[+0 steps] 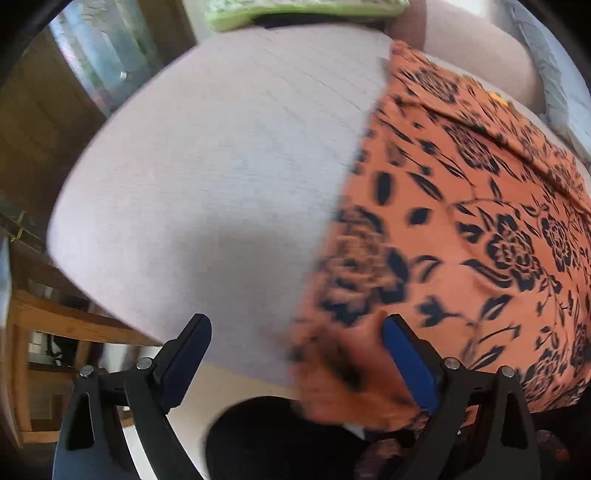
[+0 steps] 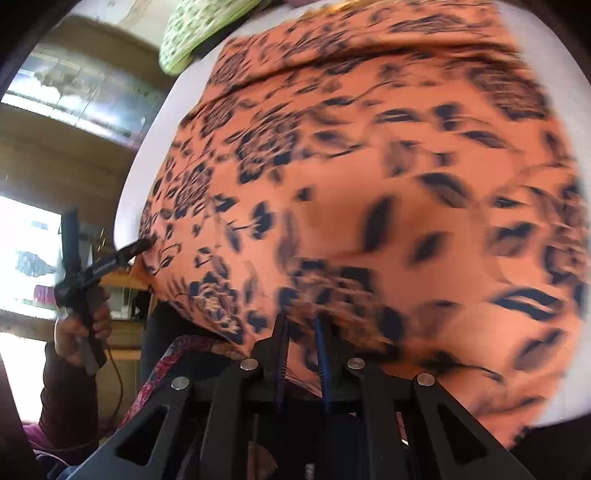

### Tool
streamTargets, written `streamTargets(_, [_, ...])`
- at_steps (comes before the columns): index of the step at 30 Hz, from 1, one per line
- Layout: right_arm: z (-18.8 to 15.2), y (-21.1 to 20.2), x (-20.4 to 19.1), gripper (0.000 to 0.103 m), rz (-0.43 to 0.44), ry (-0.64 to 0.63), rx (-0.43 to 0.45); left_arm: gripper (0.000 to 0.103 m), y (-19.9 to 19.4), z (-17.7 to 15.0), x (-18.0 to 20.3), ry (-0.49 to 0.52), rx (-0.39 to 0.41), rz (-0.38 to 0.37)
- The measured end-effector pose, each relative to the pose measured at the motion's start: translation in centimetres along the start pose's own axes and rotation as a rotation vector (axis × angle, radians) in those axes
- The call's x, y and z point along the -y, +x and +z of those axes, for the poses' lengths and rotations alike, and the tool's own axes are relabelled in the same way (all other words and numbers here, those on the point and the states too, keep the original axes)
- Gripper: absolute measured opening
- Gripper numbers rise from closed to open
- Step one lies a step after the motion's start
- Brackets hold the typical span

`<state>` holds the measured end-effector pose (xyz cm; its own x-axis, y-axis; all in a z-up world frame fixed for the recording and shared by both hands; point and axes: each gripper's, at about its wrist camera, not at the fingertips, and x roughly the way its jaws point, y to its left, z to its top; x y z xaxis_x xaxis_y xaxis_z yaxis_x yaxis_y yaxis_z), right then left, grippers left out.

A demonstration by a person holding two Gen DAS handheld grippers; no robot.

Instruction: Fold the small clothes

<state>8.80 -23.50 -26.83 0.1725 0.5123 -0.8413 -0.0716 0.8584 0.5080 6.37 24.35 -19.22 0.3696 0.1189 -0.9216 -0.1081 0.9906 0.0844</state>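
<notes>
At cloth (image 2: 369, 203) edge: right tongs (image 2: 301, 325) pinching; left tongs (image 1: 295, 332) agape.

The right gripper (image 2: 301, 332) at 6 o'clock is nearly closed, pinching the near hem of the orange floral cloth (image 2: 369, 192) spread over the white tabletop (image 2: 147, 162). At 9 o'clock, the left gripper (image 2: 142, 246) touches the cloth's edge. A green item (image 2: 199, 29) lies at 11 o'clock.

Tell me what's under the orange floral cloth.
The orange floral cloth lies on a pale grey cushioned surface, bare to its left. Whatever the cloth covers is hidden. The right claw pinches its near edge.
</notes>
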Motion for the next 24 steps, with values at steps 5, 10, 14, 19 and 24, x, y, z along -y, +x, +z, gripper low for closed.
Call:
streamTargets(5, [-1.0, -5.6, 4.0, 0.031, 0.013, 0.068, 0.145, 0.095, -1.1, -2.0, -5.0, -0.033, -0.005, -0.059])
streamTargets(10, [-3.5, -8.9, 6.5, 0.080, 0.124, 0.161, 0.241, 0.095, -1.4, -3.6, -6.8, -0.068, -0.024, -0.200])
streamTargets(14, [-4.7, -8.6, 8.0, 0.080, 0.112, 0.222, 0.213, 0.095, -1.0, -4.0, -4.5, 0.003, -0.018, -0.234])
streamTargets(19, [-5.6, -8.1, 10.0, 0.080, 0.096, 0.305, 0.213, 0.087, 1.4, -6.4, -3.6, 0.126, -0.181, -0.102])
streamTargets(24, [-5.9, -8.8, 10.3, 0.080, 0.073, 0.291, 0.227, 0.083, -0.5, -8.2, -7.6, 0.108, -0.171, 0.029])
